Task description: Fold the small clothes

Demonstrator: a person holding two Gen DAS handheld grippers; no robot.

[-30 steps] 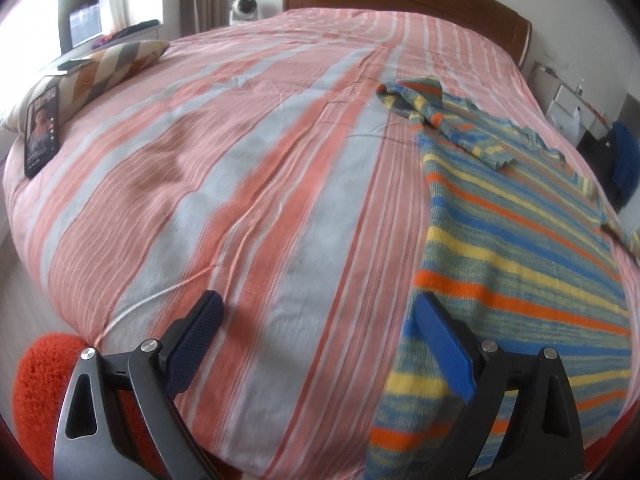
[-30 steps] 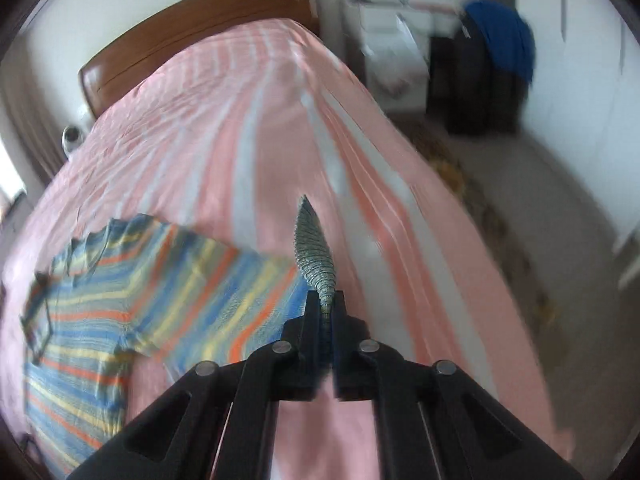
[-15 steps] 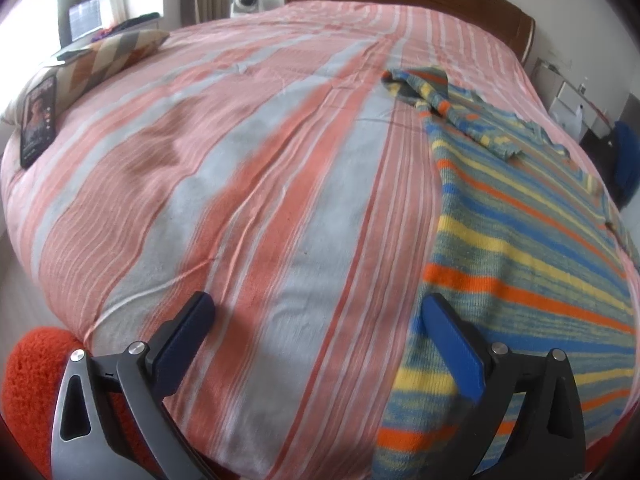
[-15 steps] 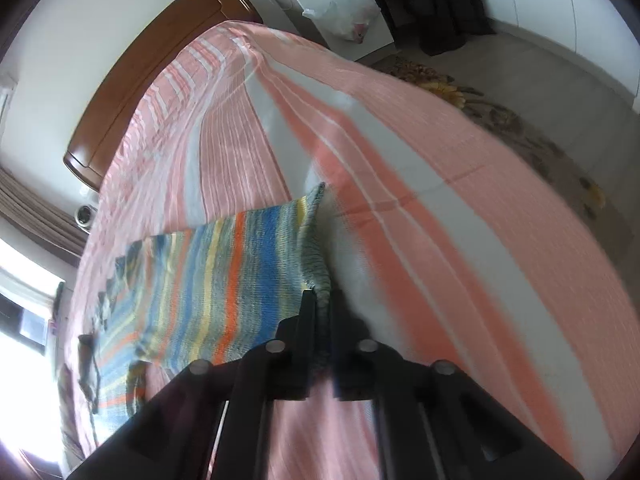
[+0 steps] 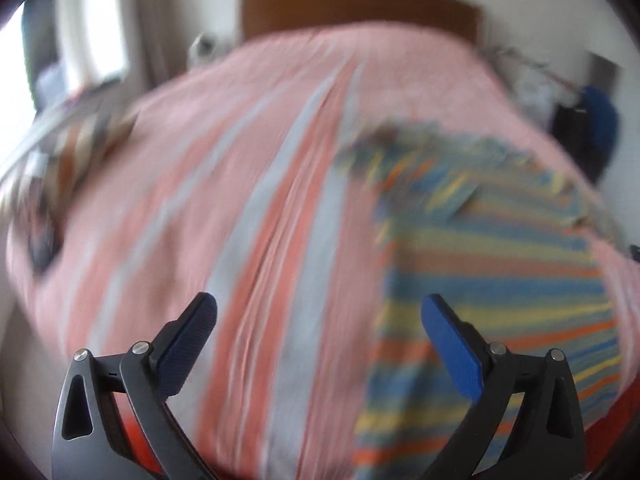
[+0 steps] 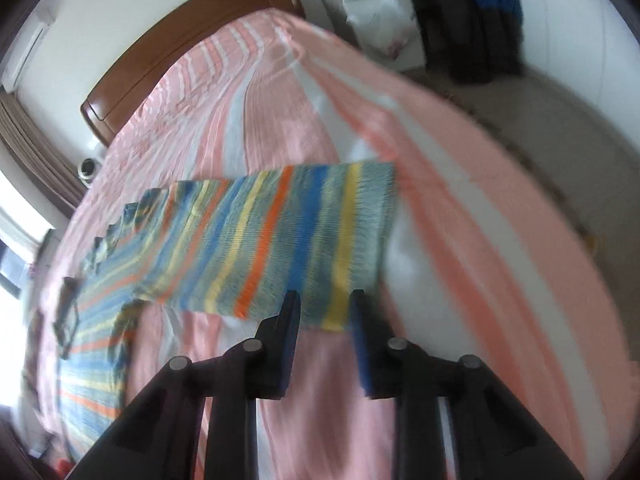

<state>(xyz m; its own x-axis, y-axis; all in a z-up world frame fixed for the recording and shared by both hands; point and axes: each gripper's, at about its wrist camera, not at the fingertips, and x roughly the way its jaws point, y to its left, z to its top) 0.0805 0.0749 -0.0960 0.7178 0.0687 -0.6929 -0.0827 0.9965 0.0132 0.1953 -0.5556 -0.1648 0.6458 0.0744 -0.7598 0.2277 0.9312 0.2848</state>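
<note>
A small knitted sweater [image 5: 500, 264] with blue, yellow and orange stripes lies spread on a bed with a pink and grey striped cover [image 5: 256, 200]. In the right wrist view one sleeve [image 6: 280, 236] stretches flat across the cover toward my right gripper [image 6: 324, 300]. Its jaws are opening; the sleeve's end lies on the cover just beyond the fingertips, and nothing is pinched between them. My left gripper [image 5: 320, 308] is open wide above the near end of the bed, its right blue pad [image 5: 452, 344] over the sweater's hem, holding nothing. The left wrist view is blurred.
A brown wooden headboard [image 5: 352, 4] closes the far end of the bed. A striped pillow [image 5: 80, 144] lies at the left edge. A white cabinet with a bag [image 6: 376, 28] and dark and blue clothes [image 6: 480, 12] stand on the floor to the right.
My right gripper was shut on the sleeve's end, carried it out flat, and has let it go. My left gripper has risen from the bed while staying open.
</note>
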